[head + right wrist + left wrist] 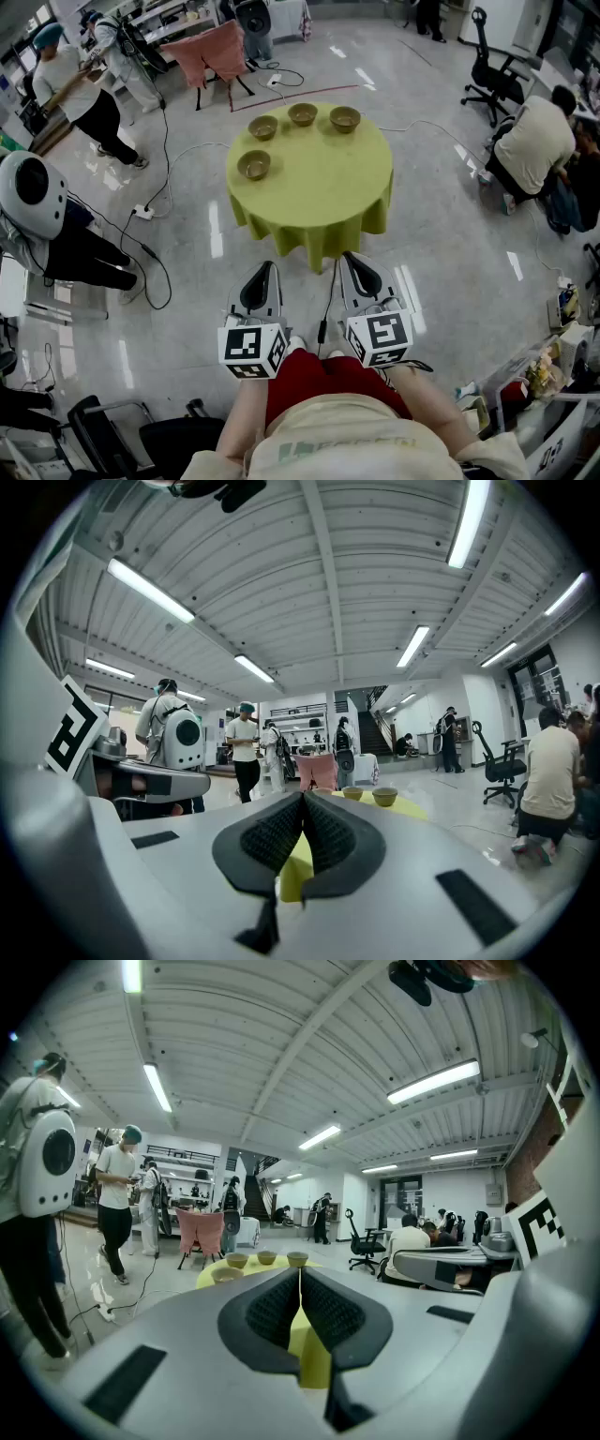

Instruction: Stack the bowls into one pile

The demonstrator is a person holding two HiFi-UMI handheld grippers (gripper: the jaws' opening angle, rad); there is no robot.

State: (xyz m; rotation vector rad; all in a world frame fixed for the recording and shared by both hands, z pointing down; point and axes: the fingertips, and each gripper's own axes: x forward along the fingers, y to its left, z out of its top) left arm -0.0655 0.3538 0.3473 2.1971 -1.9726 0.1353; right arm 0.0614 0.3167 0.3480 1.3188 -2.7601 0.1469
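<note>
Currently my left gripper [266, 270] and right gripper [348, 258] are both pinched closed on nothing, short of the round green tabletop [328, 187]. Four bowls [302, 114] sit apart near its far edge, unstacked. The right gripper view shows only two of them, its jaws covering the rest.

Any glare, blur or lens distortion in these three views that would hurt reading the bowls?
Head view: bright reflections streak the glossy floor, but the table and four bowls are evenly lit and sharp. Left gripper view: heavy fisheye bending, dark corners, bowls tiny. Right gripper view: same distortion, ceiling light strips blown out, two bowls visible.
</note>
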